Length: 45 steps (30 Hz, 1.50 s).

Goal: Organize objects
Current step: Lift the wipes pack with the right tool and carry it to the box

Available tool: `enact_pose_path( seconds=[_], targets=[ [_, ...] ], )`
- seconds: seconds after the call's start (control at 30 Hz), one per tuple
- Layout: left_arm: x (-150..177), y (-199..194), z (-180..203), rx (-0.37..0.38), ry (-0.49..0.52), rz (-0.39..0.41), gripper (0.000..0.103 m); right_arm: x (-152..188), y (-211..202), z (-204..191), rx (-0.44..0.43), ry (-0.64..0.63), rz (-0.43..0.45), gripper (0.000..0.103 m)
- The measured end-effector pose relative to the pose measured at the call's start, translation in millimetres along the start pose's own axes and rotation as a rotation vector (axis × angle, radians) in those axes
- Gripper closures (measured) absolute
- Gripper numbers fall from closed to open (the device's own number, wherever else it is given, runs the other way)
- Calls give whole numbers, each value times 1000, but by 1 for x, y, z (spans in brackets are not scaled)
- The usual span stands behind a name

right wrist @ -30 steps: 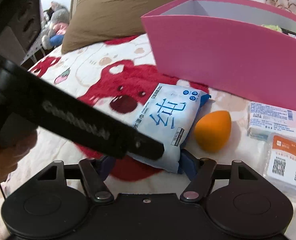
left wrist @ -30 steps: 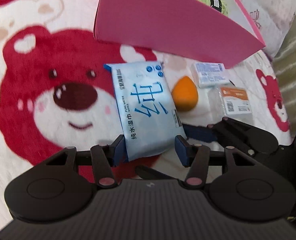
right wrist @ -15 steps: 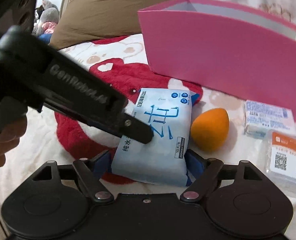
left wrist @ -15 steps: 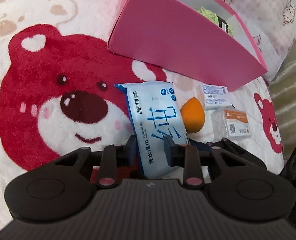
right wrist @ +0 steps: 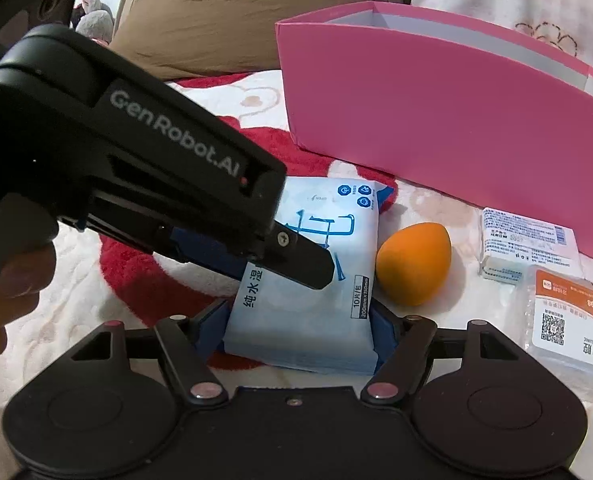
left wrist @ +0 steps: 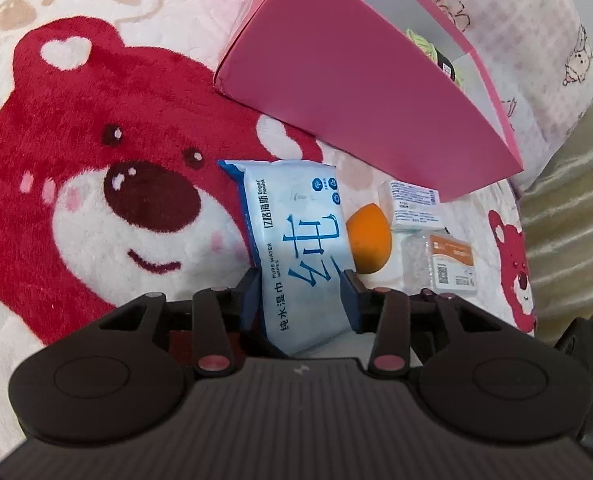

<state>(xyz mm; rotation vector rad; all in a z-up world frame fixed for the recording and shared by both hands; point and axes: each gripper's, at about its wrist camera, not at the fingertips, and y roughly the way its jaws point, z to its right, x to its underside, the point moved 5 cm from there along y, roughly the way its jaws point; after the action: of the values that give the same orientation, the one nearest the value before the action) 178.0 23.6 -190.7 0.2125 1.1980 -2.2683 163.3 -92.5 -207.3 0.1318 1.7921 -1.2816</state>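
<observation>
While both grippers crowd around one thing, the pack of wet wipes lies flat on the bear blanket that covers the bed, in front of the pink box. The left gripper has its two blue pads on the long sides of the pack, one on each side, and its jaws have just been opening a little, so the squeeze looks soft. The right gripper has its jaws standing wide at the near short end of the pack, and they have just been closing in. I cannot tell if its pads really press the pack yet.

I think two grippers are used because the pack is soft and floppy. One steadies it while the other gets a good hold. The pink box stands open at the top, so it is likely where the things go.

Now count. One pack of wet wipes. One orange sponge egg, just beside the pack. One small white box near the pink box. One clear packet with an orange label. One ball of green yarn already peeks out of the pink box.
</observation>
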Motion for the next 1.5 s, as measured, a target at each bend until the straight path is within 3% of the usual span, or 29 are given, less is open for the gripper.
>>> enact_pose_path(
  seconds=[0.17, 0.4, 0.53, 0.67, 0.83, 1.07, 1.27, 1.5],
  targets=[
    [4, -4, 14, -29, 76, -10, 63, -2, -8, -2, -8, -22, -3, 30],
    [5, -14, 27, -20, 102, -21, 63, -3, -20, 2, -21, 31, -11, 30],
    [2, -11, 28, -25, 42, -96, 63, -5, -26, 7, -56, 83, -46, 31],
    [7, -18, 39, -43, 81, -102, 63, -8, -38, 8, -45, 88, -46, 31],
    [13, -29, 43, -48, 52, -120, 63, -3, -50, 2, -68, 90, -47, 32],
    [20, -45, 53, -54, 45, -127, 63, 2, -71, -15, -53, 54, -25, 32],
    [27, -65, 71, -50, 124, -101, 62, 4, -94, -30, -40, 33, 27, 32],
    [21, -85, 76, 7, 76, -81, 63, -8, -92, -28, 6, -29, 80, 32]
  ],
)
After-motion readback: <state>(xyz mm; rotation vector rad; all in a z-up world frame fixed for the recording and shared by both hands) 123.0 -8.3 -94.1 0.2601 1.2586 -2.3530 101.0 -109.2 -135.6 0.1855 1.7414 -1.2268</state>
